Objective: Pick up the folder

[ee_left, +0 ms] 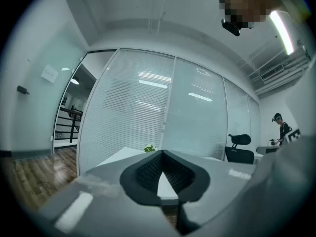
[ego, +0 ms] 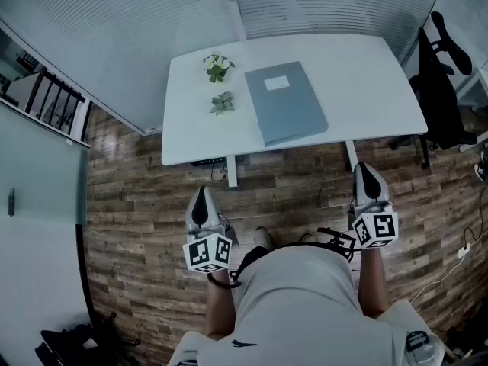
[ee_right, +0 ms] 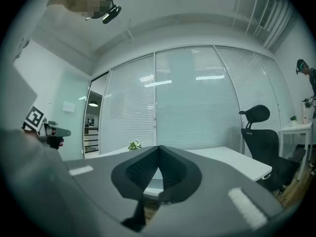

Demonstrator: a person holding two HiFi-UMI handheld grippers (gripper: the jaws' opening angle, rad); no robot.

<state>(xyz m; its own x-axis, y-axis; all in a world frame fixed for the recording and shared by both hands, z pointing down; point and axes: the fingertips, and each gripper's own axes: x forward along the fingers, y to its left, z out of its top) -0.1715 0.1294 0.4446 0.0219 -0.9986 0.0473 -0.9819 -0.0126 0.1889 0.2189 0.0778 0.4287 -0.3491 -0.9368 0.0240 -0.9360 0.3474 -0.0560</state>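
A grey-blue folder [ego: 285, 101] with a white label lies flat on the white table [ego: 366, 82], right of the table's middle. My left gripper [ego: 201, 199] is shut and empty, held level over the wooden floor, well short of the table's near edge. My right gripper [ego: 367, 175] is also shut and empty, just in front of the table's near right side. In the left gripper view the left gripper [ee_left: 162, 153] shows its tips meeting with the table beyond. The right gripper [ee_right: 158, 148] shows the same in the right gripper view. The folder is barely visible in either gripper view.
Two small potted plants [ego: 218, 66] [ego: 223, 103] stand on the table left of the folder. A black office chair [ego: 441, 82] stands at the table's right end, also seen as a chair [ee_right: 261, 132]. Glass partition walls with blinds [ego: 320, 2] run behind the table.
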